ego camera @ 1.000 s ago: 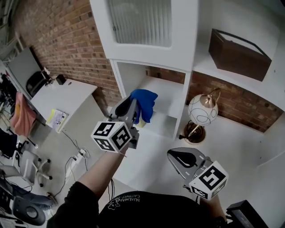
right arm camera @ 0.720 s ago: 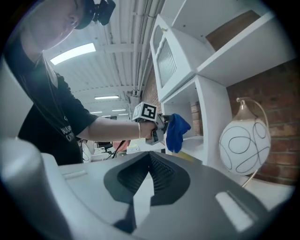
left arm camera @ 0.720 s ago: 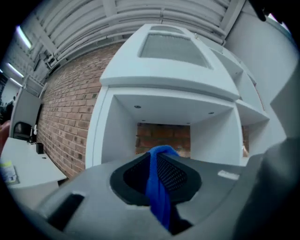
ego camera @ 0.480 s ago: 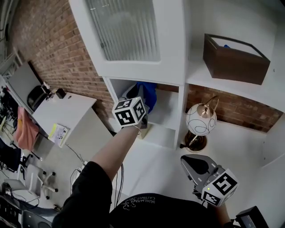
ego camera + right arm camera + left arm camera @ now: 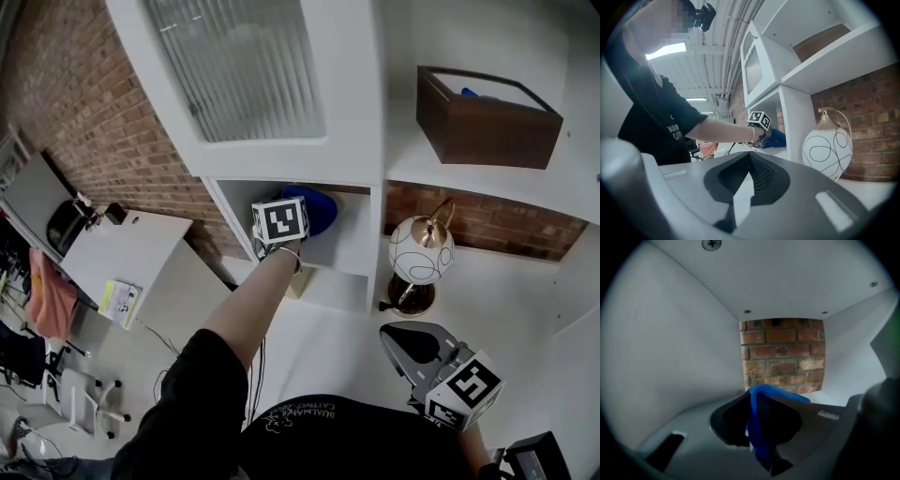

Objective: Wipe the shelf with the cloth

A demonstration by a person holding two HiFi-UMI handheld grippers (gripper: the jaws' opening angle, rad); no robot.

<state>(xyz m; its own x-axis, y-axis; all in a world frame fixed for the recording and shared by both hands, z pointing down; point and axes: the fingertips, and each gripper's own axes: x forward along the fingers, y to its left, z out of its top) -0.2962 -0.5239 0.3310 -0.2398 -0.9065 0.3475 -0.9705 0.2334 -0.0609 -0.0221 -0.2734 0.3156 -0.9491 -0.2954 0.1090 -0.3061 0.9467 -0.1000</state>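
The blue cloth (image 5: 316, 208) is inside the open white shelf compartment (image 5: 349, 246), under the cabinet door. My left gripper (image 5: 298, 216) reaches into that compartment and is shut on the cloth; its marker cube hides the jaws in the head view. In the left gripper view the cloth (image 5: 761, 432) is pinched between the jaws of the left gripper (image 5: 757, 401), with the compartment's white walls around it and a brick back wall (image 5: 783, 355) ahead. My right gripper (image 5: 401, 336) hangs low over the white counter, shut with nothing in it. The right gripper (image 5: 750, 159) looks toward the left arm and the cloth (image 5: 777, 138).
A lamp with a white globe (image 5: 421, 249) stands on the counter (image 5: 497, 300) right of the compartment's side wall. A brown box (image 5: 483, 117) sits on the upper shelf. A ribbed-glass cabinet door (image 5: 239, 66) is above the compartment. A white desk (image 5: 112, 253) stands at left.
My left gripper has carried the blue cloth up and forward into the shelf compartment. The head view has tilted upward. The right gripper has hardly moved.
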